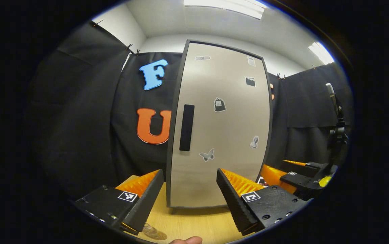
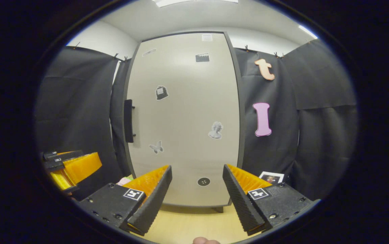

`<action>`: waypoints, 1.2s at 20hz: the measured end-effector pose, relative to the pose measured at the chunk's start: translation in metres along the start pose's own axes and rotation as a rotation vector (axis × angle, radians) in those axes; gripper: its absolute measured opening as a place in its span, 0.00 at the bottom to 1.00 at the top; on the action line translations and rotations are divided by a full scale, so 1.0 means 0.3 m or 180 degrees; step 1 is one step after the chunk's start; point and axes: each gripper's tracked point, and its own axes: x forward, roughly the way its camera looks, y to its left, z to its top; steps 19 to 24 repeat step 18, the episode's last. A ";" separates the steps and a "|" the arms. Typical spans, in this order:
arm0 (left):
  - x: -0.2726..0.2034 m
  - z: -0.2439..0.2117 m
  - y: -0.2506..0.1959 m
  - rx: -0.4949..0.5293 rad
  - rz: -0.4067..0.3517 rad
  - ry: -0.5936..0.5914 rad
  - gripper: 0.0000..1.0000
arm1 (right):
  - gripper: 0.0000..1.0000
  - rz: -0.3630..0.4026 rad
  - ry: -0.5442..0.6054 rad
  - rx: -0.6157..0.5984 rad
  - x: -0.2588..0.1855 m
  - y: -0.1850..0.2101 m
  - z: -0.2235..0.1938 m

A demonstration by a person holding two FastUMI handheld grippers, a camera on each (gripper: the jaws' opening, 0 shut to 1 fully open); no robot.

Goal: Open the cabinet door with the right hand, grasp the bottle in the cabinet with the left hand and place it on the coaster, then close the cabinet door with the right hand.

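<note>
A: Is the cabinet door [image 2: 184,118] sitting closed?
B: Yes. Both hand-held grippers, left [image 1: 190,195] and right [image 2: 197,195], are hanging spread wide, holding nothing.
A: And the bottle?
B: I can't see it. Could be before opening, or after closing.

Cabinet door [image 1: 221,135] shut, inside hidden; coaster [image 1: 155,233] cut by edge.

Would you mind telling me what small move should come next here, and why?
Probably the right claw should move toward the dark handle on the cabinet door's left edge. The door looks closed, both claws are open and empty, and the right one sits short of the door.
</note>
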 end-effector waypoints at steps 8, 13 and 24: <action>0.039 -0.011 -0.025 0.0152 -0.0032 -0.0005 0.95 | 0.97 -0.0035 0.0163 0.0138 0.021 -0.022 -0.043; 0.031 -0.037 -0.066 0.0187 -0.0210 0.0080 0.95 | 0.97 0.0002 0.0226 0.0115 0.033 0.002 -0.057; 0.023 -0.064 -0.056 0.0134 -0.0225 0.0155 0.95 | 0.97 0.0033 0.0301 0.0082 0.032 0.029 -0.078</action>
